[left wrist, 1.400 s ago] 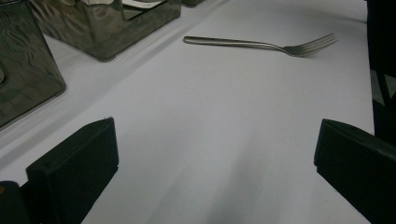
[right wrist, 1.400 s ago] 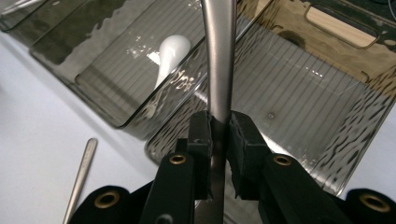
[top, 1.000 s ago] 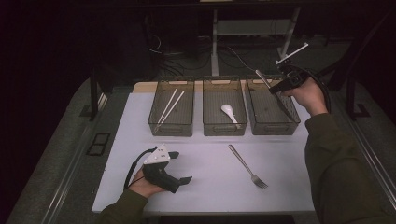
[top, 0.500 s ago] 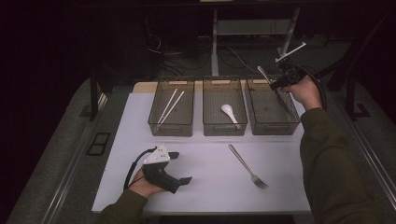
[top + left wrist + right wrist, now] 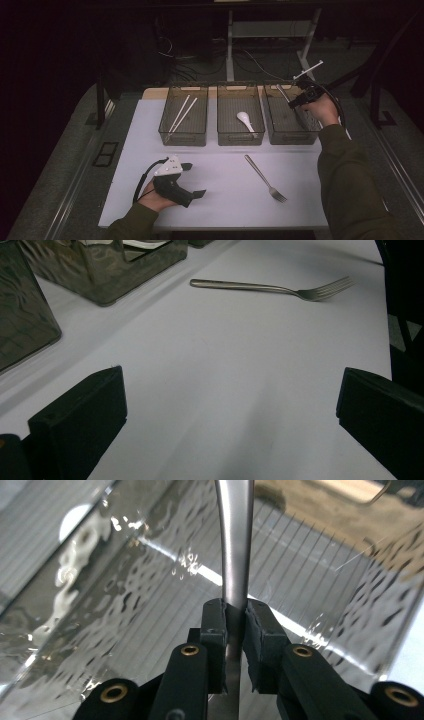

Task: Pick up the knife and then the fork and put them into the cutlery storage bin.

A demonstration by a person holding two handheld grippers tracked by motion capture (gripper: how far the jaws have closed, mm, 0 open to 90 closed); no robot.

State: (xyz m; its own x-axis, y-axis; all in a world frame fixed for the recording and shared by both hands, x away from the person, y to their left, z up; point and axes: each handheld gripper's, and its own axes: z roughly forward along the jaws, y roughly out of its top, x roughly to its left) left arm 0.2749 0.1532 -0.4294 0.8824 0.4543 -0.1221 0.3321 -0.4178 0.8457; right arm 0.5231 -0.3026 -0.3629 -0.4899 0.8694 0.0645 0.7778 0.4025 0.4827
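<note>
My right gripper is shut on the handle of a metal utensil, held tilted over the far end of the right-hand clear bin. In the right gripper view the pads pinch the shiny handle above the bin's ribbed floor; the utensil's head is out of frame. My left gripper rests on the white table near the front left, open, with nothing between its jaws. A steel fork lies loose on the table to its right, also in the left gripper view.
Three clear bins stand in a row at the back. The left bin holds white chopsticks, the middle bin a white spoon. The table's edge drops to a dark floor with cables behind.
The right hand has lowered slightly over the right bin with the utensil still in the gripper. The left gripper and the fork have not moved.
</note>
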